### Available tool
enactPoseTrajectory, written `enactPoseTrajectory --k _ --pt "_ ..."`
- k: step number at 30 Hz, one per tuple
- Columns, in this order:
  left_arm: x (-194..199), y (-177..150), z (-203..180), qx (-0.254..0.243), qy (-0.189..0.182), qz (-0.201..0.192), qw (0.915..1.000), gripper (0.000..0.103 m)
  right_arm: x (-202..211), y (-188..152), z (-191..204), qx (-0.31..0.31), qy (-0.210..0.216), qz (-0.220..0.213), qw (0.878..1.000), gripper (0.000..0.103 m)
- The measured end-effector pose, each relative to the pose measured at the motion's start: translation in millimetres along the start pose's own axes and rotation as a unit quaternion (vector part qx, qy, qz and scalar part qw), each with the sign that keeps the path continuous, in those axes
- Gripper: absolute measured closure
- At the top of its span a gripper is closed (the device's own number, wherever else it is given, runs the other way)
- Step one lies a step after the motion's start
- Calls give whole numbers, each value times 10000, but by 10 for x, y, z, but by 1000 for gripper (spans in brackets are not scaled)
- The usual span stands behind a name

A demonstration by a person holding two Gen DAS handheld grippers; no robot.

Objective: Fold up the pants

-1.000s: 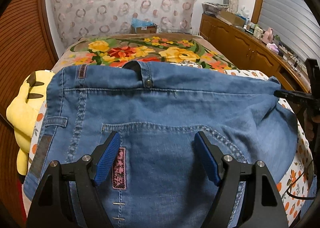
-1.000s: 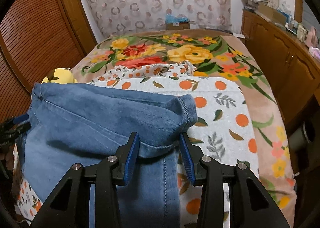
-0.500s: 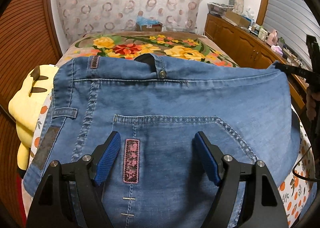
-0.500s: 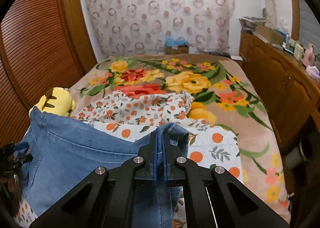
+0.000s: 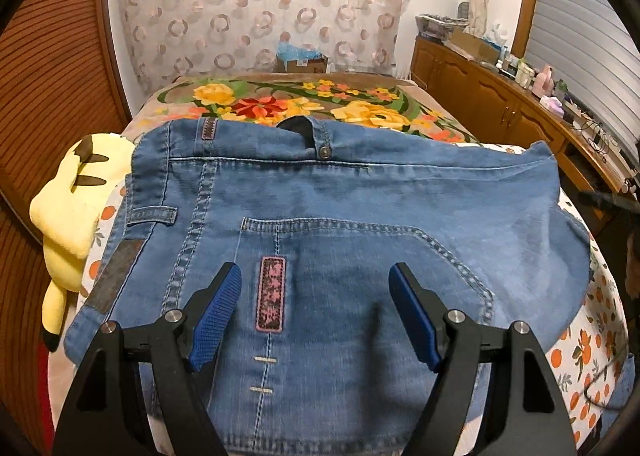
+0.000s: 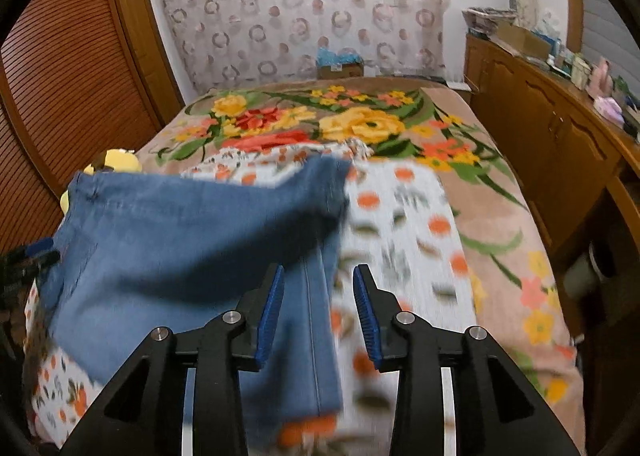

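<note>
The bed (image 6: 500, 192) is standing in the middle of the room, and everything is sitting around it. The jeans (image 5: 340, 224) are lying across its near end, on top of a sheet (image 6: 404, 216) that is lying over the blanket (image 6: 360, 124). A plush toy (image 5: 76, 212) is resting at the bed's left edge, just beside the jeans. A cardboard box (image 5: 302, 62) is sitting beyond the bed's far end, against the curtain (image 5: 260, 4). A long cabinet (image 6: 552, 136) is running along the bed's right side.
</note>
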State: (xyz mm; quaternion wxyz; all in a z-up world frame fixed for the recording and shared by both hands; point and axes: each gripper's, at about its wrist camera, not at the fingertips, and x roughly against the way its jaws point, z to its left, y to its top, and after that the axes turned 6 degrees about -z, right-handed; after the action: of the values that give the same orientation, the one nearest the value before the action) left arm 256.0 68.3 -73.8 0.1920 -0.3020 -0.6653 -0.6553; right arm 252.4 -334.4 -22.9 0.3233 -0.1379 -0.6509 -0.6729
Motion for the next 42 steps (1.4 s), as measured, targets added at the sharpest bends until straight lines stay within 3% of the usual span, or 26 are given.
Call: enactPoseTrajectory --k 5,12,23,31,39,42 --pt "107 -81 -16 -43 52 -64 10000 25 274 -310 115 -44 64 137 9999 58" --pt "283 -193 135 41 258 -129 9996 25 451 -545 204 -159 254 323 9990 57" --pt "567 -402 955 591 1161 -195 9913 25 319 -568 181 -93 351 429 9984 57" --pt "354 -525 1330 885 1498 130 9847 34 286 -608 252 81 282 409 9987 57" --pt "200 -577 1453 1240 1349 273 9827 35 261 -629 300 152 296 366 9988 57" --pt "194 -563 1433 1219 1254 263 9842 45 263 -639 306 179 316 340 9988 58"
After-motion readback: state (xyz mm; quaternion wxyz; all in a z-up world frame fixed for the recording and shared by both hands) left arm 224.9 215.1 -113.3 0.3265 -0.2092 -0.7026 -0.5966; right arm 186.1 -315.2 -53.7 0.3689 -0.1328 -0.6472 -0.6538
